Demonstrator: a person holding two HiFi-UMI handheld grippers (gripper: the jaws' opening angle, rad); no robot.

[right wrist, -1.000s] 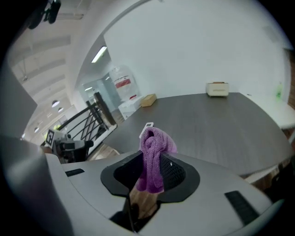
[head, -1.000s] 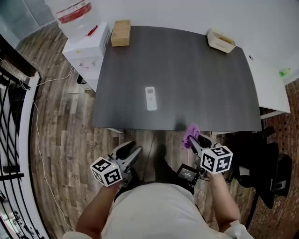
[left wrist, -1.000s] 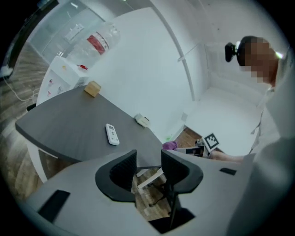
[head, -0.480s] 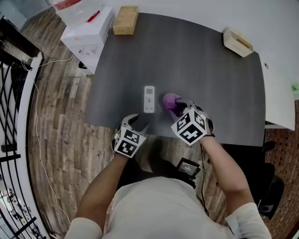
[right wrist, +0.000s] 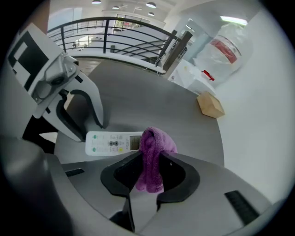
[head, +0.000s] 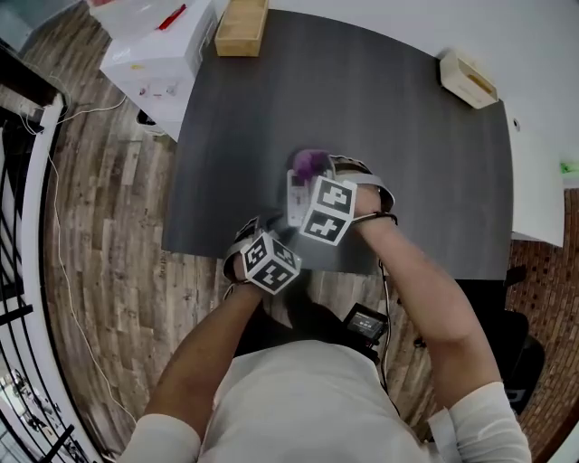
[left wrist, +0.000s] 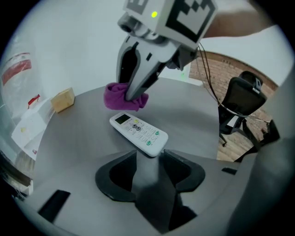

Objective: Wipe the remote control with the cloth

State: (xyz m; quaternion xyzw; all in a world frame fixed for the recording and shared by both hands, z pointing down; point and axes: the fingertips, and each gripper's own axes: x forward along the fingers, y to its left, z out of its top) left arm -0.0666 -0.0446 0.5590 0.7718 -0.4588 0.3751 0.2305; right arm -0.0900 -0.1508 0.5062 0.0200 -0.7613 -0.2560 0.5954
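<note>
A white remote control (head: 292, 193) lies on the dark grey table (head: 407, 154), screen end away from me. My right gripper (head: 317, 176) is shut on a purple cloth (head: 309, 164), which hangs bunched between its jaws (right wrist: 154, 156) at the remote's (right wrist: 113, 142) screen end. My left gripper (left wrist: 150, 159) points down at the remote's (left wrist: 138, 132) near end. Its jaws have just been opening and stand open, the remote's near tip at the gap between them. In the left gripper view the cloth (left wrist: 125, 97) touches the table just beyond the remote.
A small wooden box (head: 242, 25) sits at the table's far left corner and a beige holder (head: 468, 80) at the far right. A white cabinet (head: 154, 54) stands left of the table, a black office chair (left wrist: 244, 99) to the right.
Both grippers came up from below the table's near edge onto the table. The right one carried the cloth leftwards to the remote's far end; the left one reached its near end.
</note>
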